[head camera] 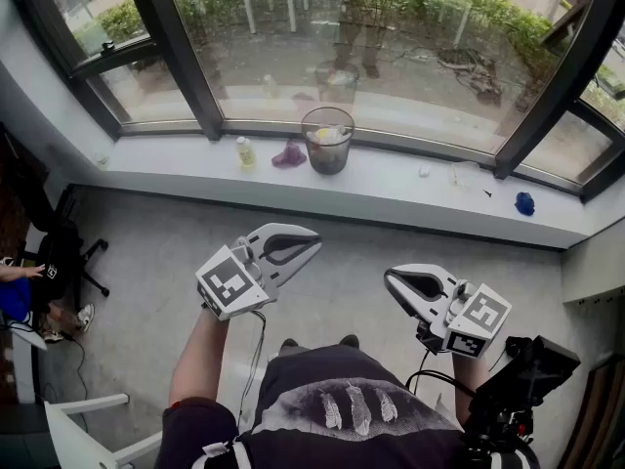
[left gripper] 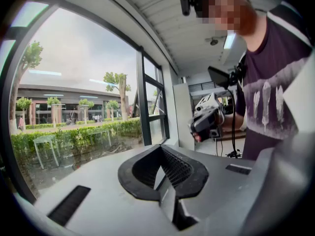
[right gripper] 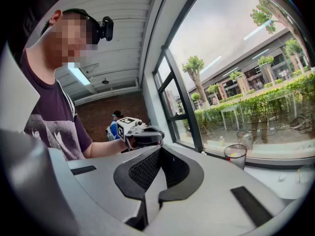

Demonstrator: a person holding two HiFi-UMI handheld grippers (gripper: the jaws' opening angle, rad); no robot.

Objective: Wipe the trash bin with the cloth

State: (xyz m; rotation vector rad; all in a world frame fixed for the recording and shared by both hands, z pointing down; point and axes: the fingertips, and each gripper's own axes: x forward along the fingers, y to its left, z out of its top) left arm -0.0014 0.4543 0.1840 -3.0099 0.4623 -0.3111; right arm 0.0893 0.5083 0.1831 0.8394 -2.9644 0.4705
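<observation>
A dark mesh trash bin (head camera: pixel 327 140) stands on the white window sill (head camera: pixel 410 198); it also shows small in the right gripper view, the bin (right gripper: pixel 236 155) by the glass. A purple cloth (head camera: pixel 290 154) lies bunched on the sill just left of the bin. Both grippers hang over the floor, well short of the sill, and hold nothing. My left gripper (head camera: pixel 314 240) is shut and points right. My right gripper (head camera: pixel 389 279) is shut and points left toward it. Each sees the other: the right gripper (left gripper: pixel 206 119) and the left gripper (right gripper: pixel 135 132).
A small yellow bottle (head camera: pixel 245 151) stands left of the cloth. A blue object (head camera: pixel 524 203) and white scraps (head camera: pixel 424 172) lie further right on the sill. A black office chair (head camera: pixel 59 252) and a seated person (head camera: pixel 15 296) are at the left, a white chair (head camera: pixel 88 428) below.
</observation>
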